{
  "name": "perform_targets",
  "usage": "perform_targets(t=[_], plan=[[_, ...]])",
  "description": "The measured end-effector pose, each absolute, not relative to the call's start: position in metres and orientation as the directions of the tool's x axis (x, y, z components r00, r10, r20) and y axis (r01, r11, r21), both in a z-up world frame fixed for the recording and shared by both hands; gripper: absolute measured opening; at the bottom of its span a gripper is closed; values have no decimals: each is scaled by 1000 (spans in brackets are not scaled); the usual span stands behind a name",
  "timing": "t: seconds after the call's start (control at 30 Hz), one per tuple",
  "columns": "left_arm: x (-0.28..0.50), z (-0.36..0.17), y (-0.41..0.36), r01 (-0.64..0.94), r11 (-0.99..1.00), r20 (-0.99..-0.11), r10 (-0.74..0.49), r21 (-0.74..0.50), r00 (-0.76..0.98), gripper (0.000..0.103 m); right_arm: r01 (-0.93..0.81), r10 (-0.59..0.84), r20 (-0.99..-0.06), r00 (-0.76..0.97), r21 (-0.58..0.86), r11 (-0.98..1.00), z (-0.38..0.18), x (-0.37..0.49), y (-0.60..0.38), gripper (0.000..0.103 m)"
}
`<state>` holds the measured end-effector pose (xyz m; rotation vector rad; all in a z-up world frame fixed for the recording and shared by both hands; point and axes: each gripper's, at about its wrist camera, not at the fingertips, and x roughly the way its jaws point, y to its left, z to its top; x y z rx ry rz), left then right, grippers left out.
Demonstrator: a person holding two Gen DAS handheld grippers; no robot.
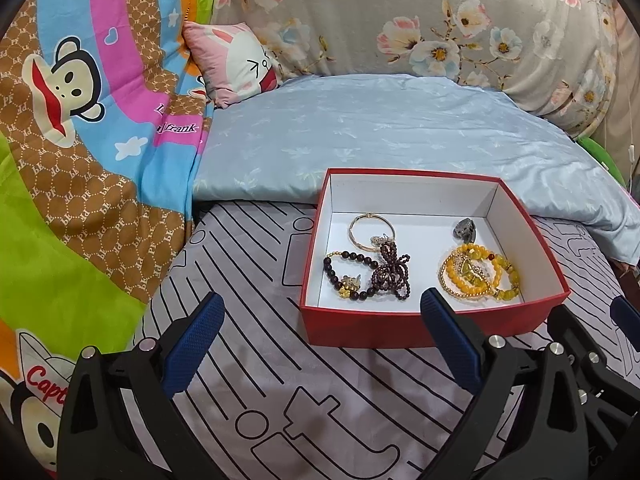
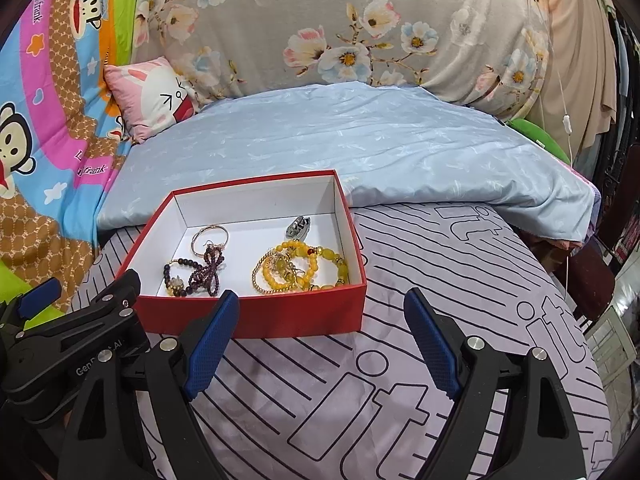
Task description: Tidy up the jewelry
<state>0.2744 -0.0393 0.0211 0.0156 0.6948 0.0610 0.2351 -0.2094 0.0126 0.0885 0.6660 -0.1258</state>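
1. Red box [image 1: 432, 322], white-lined and lidless, set on a grey sheet [image 1: 280, 400] printed with black lines and letters, back edge touching a pale blue quilt [image 1: 360, 128].
2. Inside the box, left half: thin gold bangle [image 1: 372, 230] toward the back, dark-bead bracelet [image 1: 344, 276] in front, purple bead strand [image 1: 390, 272] tangled just beside both.
3. Right half: heap of yellow bead bracelets [image 1: 480, 276] near the front wall, small grey metal piece [image 1: 464, 230] behind it; exact kind too small to tell.
4. Left gripper [image 1: 320, 316] spread wide, holding nothing, poised just short of the box's front wall; right-hand blue pad [image 1: 450, 340] overlapping the front rim in view, contact unclear.
5. Right gripper [image 2: 320, 316] likewise spread wide and empty, left pad [image 2: 210, 344] before the box's front wall, the other over bare sheet.
6. Behind: floral bedding [image 2: 360, 32], pink rabbit cushion [image 2: 156, 96], and a bright cartoon-monkey blanket [image 1: 80, 120] to the left.
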Motion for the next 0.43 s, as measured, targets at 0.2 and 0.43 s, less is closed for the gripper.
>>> perform_targets(t=[0.2, 0.43], plan=[[280, 21, -39, -53, 998, -643, 65, 38, 764, 96, 140, -88, -624, 777, 36, 989, 15, 241, -207, 83], [281, 21, -36, -55, 998, -643, 66, 38, 763, 96, 139, -84, -624, 777, 38, 990, 14, 242, -204, 83]])
